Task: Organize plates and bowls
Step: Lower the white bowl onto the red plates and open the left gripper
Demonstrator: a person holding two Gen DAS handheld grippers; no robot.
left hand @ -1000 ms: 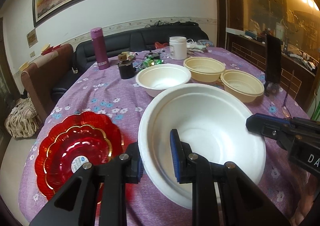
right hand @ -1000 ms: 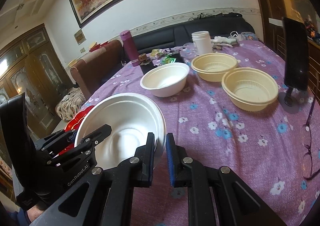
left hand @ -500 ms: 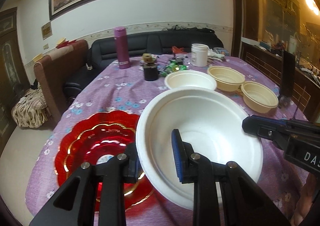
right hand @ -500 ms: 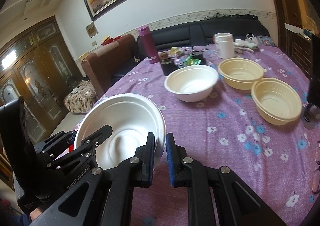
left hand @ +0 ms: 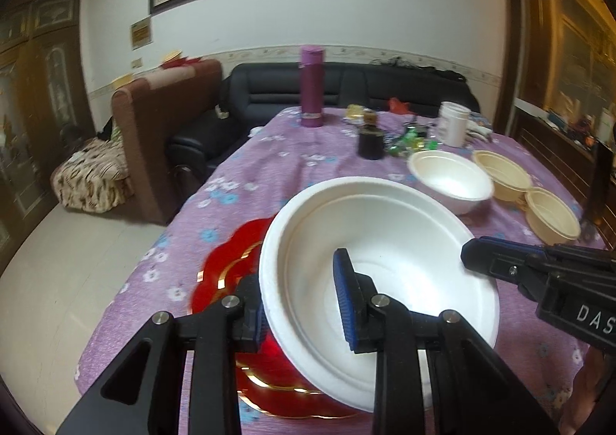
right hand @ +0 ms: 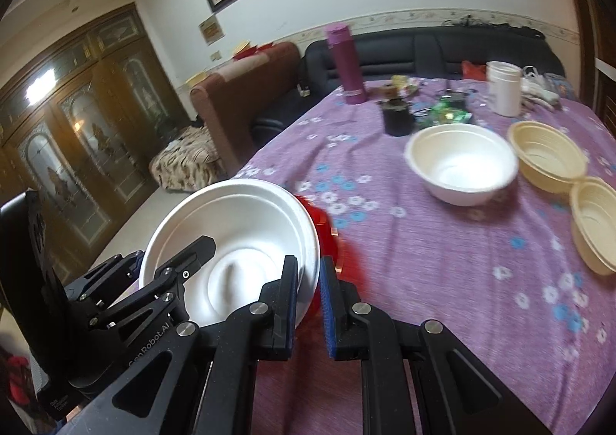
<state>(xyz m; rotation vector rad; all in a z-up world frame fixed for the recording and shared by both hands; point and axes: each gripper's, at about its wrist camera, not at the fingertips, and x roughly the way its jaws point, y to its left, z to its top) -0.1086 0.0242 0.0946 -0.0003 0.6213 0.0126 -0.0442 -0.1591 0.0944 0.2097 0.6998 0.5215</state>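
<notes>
White foam plate [left hand: 385, 242] filled the near centre of the left wrist view, over the red scalloped plates [left hand: 231, 269] on the purple floral cloth [left hand: 277, 161]. Left gripper [left hand: 304, 296] straddled its near-left rim, jaws just been opening, a gap showing at the inner pad. Right gripper [left hand: 467, 252] met the right rim. Far right: white bowl [left hand: 450, 181], two cream bowls [left hand: 504, 175].

Right wrist view: right gripper [right hand: 308, 294] was clamped on the plate [right hand: 238, 238] rim, jaws nearly closed. Left gripper [right hand: 169, 261] sat at its left edge. Bowl [right hand: 462, 165] and cream bowls [right hand: 546, 156] lay far right.
</notes>
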